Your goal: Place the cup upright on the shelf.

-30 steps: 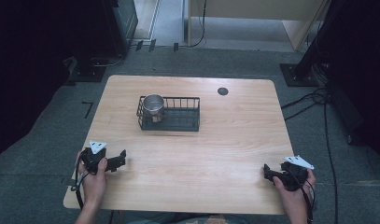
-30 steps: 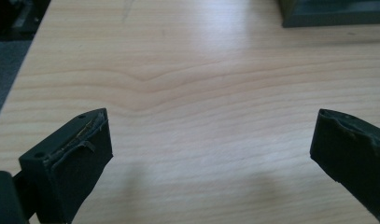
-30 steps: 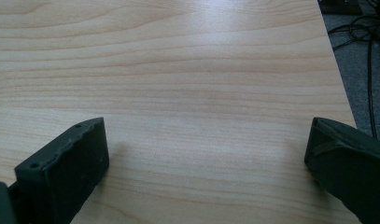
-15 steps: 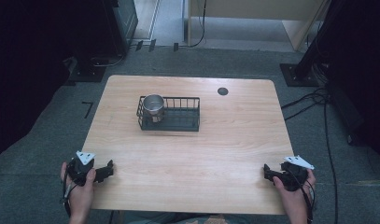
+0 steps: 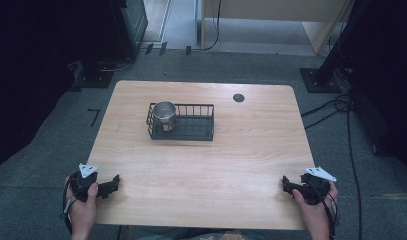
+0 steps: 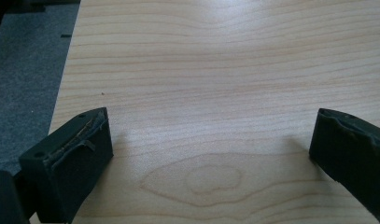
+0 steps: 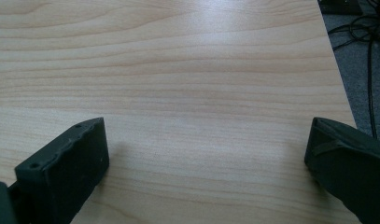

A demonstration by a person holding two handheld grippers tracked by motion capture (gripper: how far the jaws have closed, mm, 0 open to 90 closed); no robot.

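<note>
Both claws are parked w/ jaws apart and empty, left claw (image 5: 111, 186) and right claw (image 5: 287, 185) at the surface (image 5: 206, 165) near corners, well short of the wire basket (image 5: 188, 125) where the metal cup (image 5: 164, 113) is kept upright at its left end, prob. a rest pose.

The table (image 5: 251, 150) was pale wood with a smooth, faintly sheened top, its grain running in long lines and a knot ring showing between the left tongs (image 6: 211, 154). Both left and right tongs (image 7: 206, 158) were matt black plastic, their inner faces lined with dull, slightly rough padding. Well ahead of them stood a basket (image 5: 191, 131) of thin black wire, holding a cup (image 5: 164, 113) of shiny bare metal. The floor (image 5: 41, 150) was grey, rough carpet.
</note>
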